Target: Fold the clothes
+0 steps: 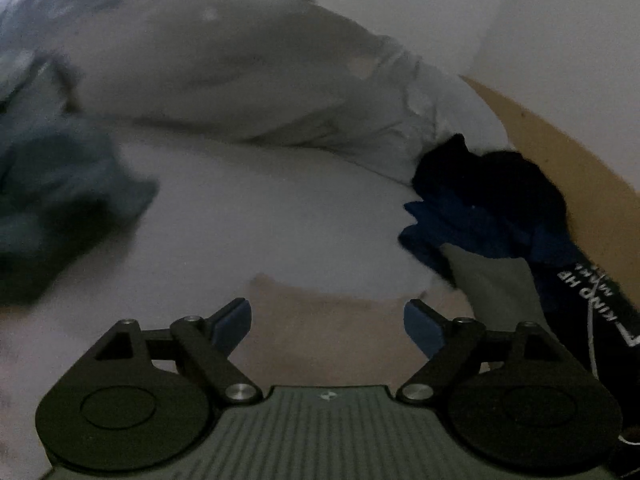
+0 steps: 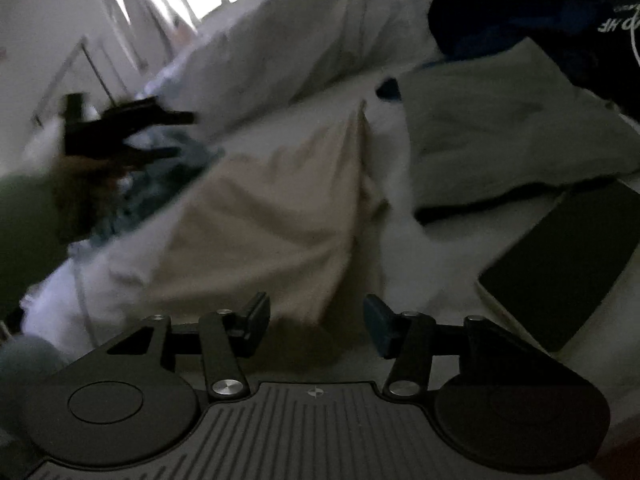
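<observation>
On a dim bed (image 2: pixel 420 292), both grippers hang empty, left gripper (image 1: pixel 327 322) wide, right gripper (image 2: pixel 316 322) half-spread, above a beige garment (image 2: pixel 272 216); loose folds may slump if snagged on approach.

The left gripper (image 1: pixel 327 320) is held with jaws spread wide, nothing between them; the right gripper (image 2: pixel 316 322) is likewise parted and empty.

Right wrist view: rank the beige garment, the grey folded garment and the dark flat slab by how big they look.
1. beige garment, largest.
2. grey folded garment, somewhat smaller, though it lies farther from the camera, so the ranking is unsure.
3. dark flat slab, smallest.
</observation>
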`<state>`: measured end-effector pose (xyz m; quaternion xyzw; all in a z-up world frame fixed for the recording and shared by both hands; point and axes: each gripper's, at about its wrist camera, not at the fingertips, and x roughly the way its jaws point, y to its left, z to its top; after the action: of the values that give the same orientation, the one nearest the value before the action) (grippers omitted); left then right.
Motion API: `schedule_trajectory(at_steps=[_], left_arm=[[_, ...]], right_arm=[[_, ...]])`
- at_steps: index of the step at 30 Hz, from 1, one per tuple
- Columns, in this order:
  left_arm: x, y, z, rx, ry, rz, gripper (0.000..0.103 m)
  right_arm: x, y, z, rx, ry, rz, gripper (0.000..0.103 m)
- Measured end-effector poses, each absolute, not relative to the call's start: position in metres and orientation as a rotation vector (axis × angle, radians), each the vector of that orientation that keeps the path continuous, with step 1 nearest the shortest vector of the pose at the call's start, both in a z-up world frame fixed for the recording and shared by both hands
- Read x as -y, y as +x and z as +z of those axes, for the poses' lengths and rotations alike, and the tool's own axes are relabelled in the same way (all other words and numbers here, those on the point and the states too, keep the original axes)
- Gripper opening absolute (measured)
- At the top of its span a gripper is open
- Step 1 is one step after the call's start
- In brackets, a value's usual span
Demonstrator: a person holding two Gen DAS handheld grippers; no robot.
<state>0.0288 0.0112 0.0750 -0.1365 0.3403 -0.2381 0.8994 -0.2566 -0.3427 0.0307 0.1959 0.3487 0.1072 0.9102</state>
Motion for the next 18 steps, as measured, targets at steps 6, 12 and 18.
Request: schedule_trajectory(at_steps=[6, 12, 18], left_arm=[[-0.058, -0.021, 0.019, -0.688, -0.455, -0.568, 0.089], [-0.065, -0.012, 0.012, -0.777, -0.477, -0.617, 0.089], [-0.066, -0.012, 0.008, -0.837, -0.436, -0.66, 0.089]], right_arm=[[0.307, -0.247, 0.031, -0.825, 0.232, 0.18, 0.004], [0.289, -0.249, 0.054, -0.891, 0.166, 0.044, 0.004], [0.3, -0.246, 0.057, -1.079, 0.118, -0.234, 0.008]])
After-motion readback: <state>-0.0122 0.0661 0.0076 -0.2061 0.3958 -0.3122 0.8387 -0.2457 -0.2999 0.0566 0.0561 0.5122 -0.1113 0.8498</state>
